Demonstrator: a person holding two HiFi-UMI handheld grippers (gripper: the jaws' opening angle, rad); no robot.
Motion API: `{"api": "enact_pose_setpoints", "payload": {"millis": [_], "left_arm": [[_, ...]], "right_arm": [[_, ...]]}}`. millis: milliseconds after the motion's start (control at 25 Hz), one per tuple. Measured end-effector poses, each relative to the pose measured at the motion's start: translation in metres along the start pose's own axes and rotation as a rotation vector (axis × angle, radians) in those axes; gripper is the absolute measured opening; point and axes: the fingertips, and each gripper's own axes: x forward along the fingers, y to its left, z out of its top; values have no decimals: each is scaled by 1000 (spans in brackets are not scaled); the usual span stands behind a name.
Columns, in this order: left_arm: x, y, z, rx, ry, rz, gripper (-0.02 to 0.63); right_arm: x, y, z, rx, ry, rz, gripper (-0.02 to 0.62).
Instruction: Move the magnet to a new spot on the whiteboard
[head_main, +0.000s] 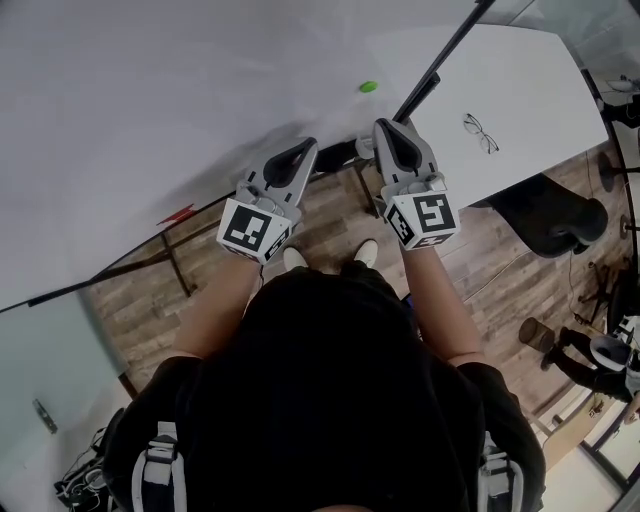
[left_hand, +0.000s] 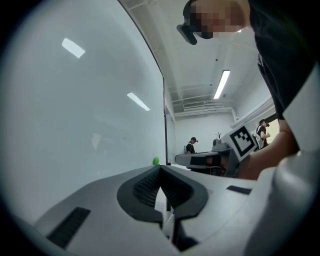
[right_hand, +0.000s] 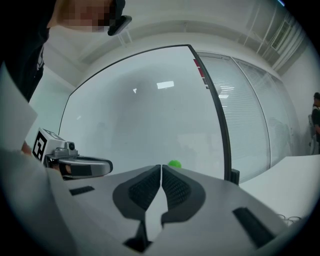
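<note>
On my feed the floor (head_main: 130, 300) is brown wood planks. A long white table (head_main: 530, 90) stands at the right, with a pair of glasses (head_main: 481, 133) lying on it and a dark chair (head_main: 565, 222) at its near edge. A low round brown block (head_main: 537, 333) sits further along the planks. The ceiling (left_hand: 200, 60) is white, and I can see a bright strip light (left_hand: 222, 84) running along it. In the right gripper view a glass wall with pale blinds (right_hand: 250, 115) closes off the room. Far off by the white back wall (left_hand: 205, 131) I make out a person in dark clothes (left_hand: 190, 145), with a second person (left_hand: 261, 131) nearer the right.
</note>
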Motion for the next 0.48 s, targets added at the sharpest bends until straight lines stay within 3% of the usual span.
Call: {"api": "enact_pose_setpoints", "payload": {"millis": [480], "left_arm": [[8, 5, 1, 13, 4, 9, 2]], "right_arm": [[33, -17, 4, 1, -1, -34, 81]]}}
